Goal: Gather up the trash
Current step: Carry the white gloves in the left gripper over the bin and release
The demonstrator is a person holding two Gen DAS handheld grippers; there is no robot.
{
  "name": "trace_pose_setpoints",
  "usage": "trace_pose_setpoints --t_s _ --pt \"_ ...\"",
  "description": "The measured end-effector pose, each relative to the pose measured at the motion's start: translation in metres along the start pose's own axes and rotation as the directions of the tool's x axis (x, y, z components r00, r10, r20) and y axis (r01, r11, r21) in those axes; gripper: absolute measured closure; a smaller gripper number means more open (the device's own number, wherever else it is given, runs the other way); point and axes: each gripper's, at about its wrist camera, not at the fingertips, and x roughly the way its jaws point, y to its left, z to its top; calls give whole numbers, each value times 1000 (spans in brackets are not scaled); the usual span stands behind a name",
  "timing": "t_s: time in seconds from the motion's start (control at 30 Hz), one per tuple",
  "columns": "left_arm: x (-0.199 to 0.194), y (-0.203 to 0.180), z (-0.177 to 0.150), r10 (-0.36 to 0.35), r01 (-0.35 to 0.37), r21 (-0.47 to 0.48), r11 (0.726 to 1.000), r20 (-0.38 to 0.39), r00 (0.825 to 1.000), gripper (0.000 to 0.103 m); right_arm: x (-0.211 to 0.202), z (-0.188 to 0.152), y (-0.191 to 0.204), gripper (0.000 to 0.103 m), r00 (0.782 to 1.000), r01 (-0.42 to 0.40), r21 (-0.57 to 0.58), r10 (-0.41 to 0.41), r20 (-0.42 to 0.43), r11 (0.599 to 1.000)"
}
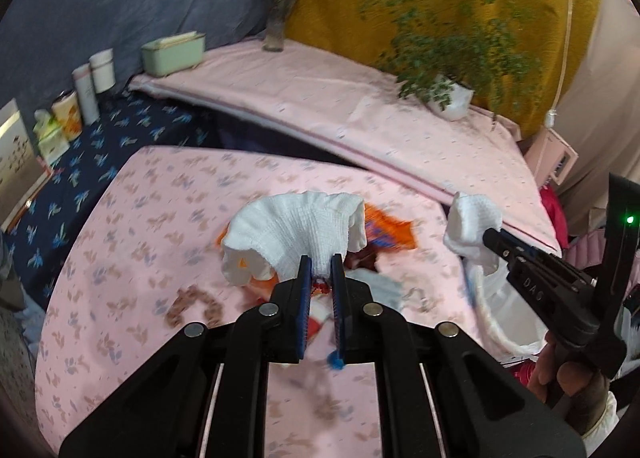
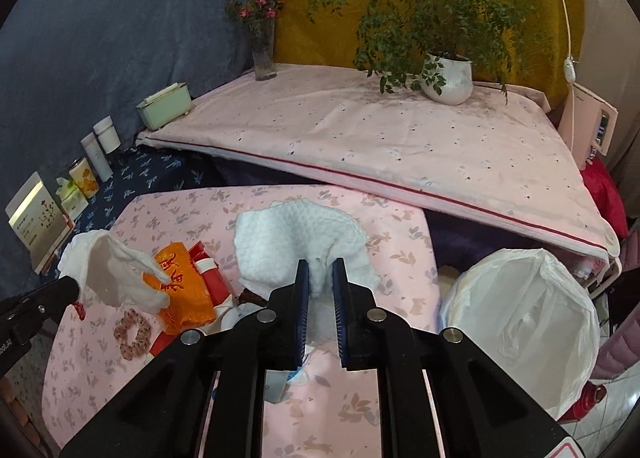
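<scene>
My left gripper (image 1: 321,264) is shut on a crumpled white tissue (image 1: 296,230) held above the pink floral table (image 1: 120,258); this tissue also shows at the left of the right wrist view (image 2: 116,270). My right gripper (image 2: 321,272) is shut on a second white tissue (image 2: 300,238), also seen in the left wrist view (image 1: 472,226). Under them lie an orange wrapper (image 2: 184,286), red packaging (image 2: 212,278) and a pink scrunchie (image 2: 132,332). A white-lined trash bin (image 2: 524,318) stands right of the table.
A higher pink-covered surface (image 2: 360,130) behind holds a flower vase (image 2: 262,46), a potted plant (image 2: 446,74) and a green box (image 2: 164,104). Bottles, a tin and boxes (image 2: 84,174) line the dark blue cloth at the left.
</scene>
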Motion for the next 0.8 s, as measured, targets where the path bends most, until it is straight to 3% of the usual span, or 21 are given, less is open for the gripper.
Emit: trace_pose_setpoints --t_s 0.33,0.8 --pt "10 -99 22 -92 88 134 987 27 995 93 -33 3 -70 92 996 79 89 -82 37 993" --pt "53 -221 6 -235 247 281 927 -77 969 93 -46 -22 -170 92 982 185 232 -191 3 955"
